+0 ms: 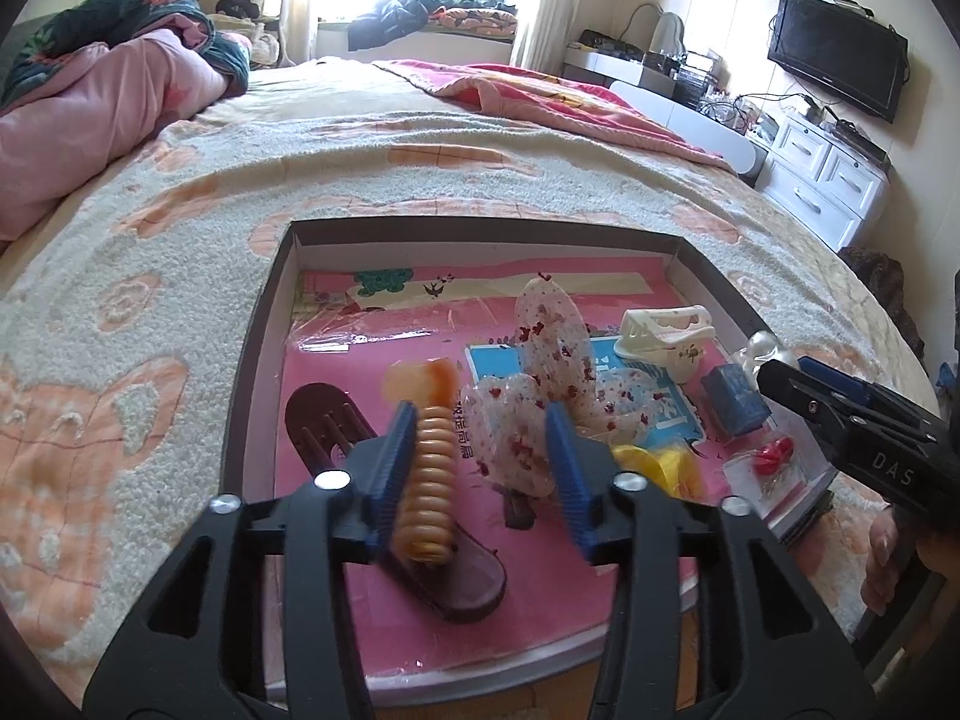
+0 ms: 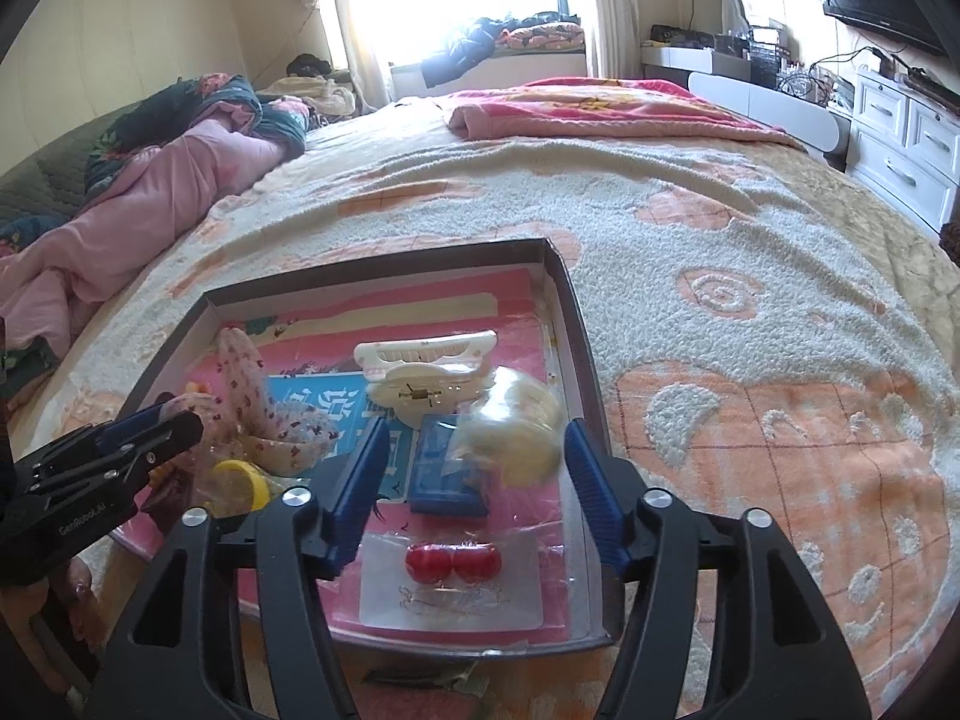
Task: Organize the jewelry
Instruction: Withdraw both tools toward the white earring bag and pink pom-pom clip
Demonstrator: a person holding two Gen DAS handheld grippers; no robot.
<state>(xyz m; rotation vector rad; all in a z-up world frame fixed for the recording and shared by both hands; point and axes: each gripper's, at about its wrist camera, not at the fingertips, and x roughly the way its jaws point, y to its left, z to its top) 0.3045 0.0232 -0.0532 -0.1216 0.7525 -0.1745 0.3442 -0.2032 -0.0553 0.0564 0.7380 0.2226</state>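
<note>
Two grippers hover over the shallow box (image 2: pixel 558 300) on the bed — left gripper (image 1: pixel 483 468) and right gripper (image 2: pixel 474 492), both with fingers spread, pinching nothing; red earrings (image 2: pixel 453 561) lie near the box's near-right corner.

In the left wrist view, the white letters "DAS" stand on the black body of the right gripper (image 1: pixel 780 375) where it enters from the right edge of the frame. In the right wrist view, small white lettering reading "GenRoboLAI", as far as it can be made out, runs along the black body of the left gripper (image 2: pixel 180 426) at the lower left of the frame. The blue card (image 1: pixel 672 402) lying in the box (image 1: pixel 480 227) near the centre carries large white characters, seen upside down and partly covered, too unclear to read. A line of small printed characters beside it on the pink sheet (image 1: pixel 372 372) is also illegible.
</note>
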